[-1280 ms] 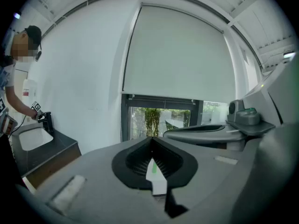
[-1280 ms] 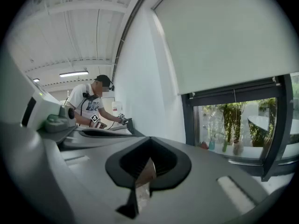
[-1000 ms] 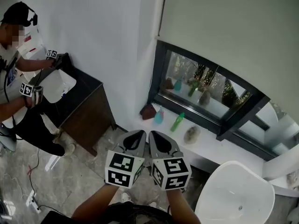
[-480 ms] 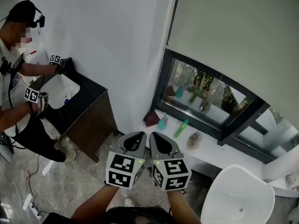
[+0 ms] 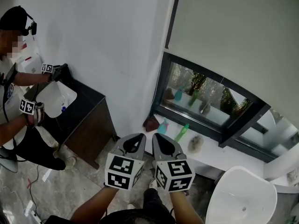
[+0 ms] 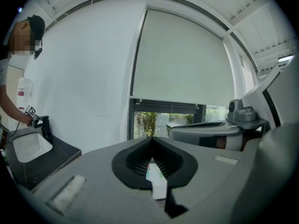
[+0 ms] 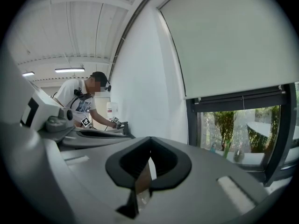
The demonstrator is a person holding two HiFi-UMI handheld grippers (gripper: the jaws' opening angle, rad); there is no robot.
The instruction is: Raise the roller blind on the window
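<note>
Two grippers are held side by side low in the head view, pointing toward a window. The left gripper has its jaws pressed together, with nothing between them. The right gripper is closed and empty too. The roller blind hangs ahead and above, well apart from both grippers. It covers the upper window and leaves the lower glass bare. Bottles stand on the sill. At left, another person bends over a sink.
</note>
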